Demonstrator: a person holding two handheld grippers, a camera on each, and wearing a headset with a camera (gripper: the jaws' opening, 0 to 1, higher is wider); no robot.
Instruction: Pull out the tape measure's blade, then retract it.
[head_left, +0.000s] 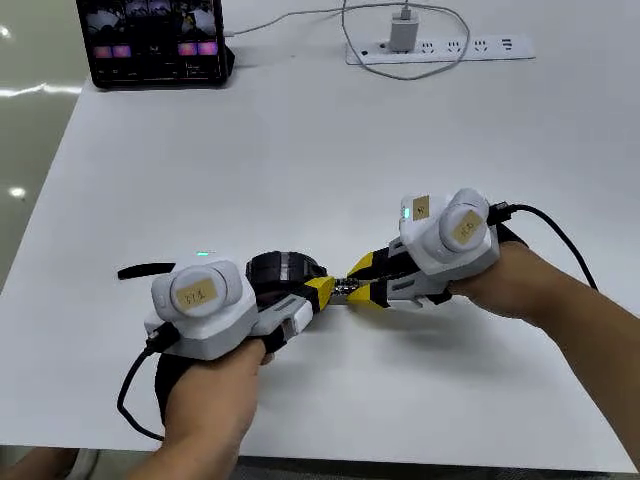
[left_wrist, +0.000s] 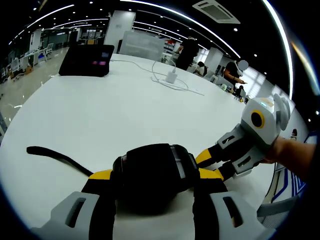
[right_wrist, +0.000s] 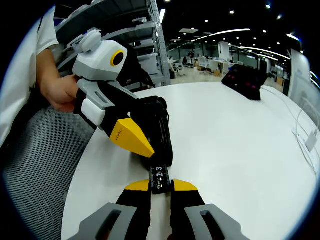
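Black tape measure (head_left: 283, 270) between left tongs (left_wrist: 155, 179), blade (right_wrist: 160, 176) in right tongs (right_wrist: 161, 187).

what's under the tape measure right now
The white table: the tape measure seems to rest on it, its sides clamped by the left gripper. The right gripper pinches the short bit of blade sticking out. The case's underside and its contact with the table are covered.

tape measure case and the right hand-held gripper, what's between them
A short stretch of blade, pinched by the right hand-held gripper; right gripper view shows it.
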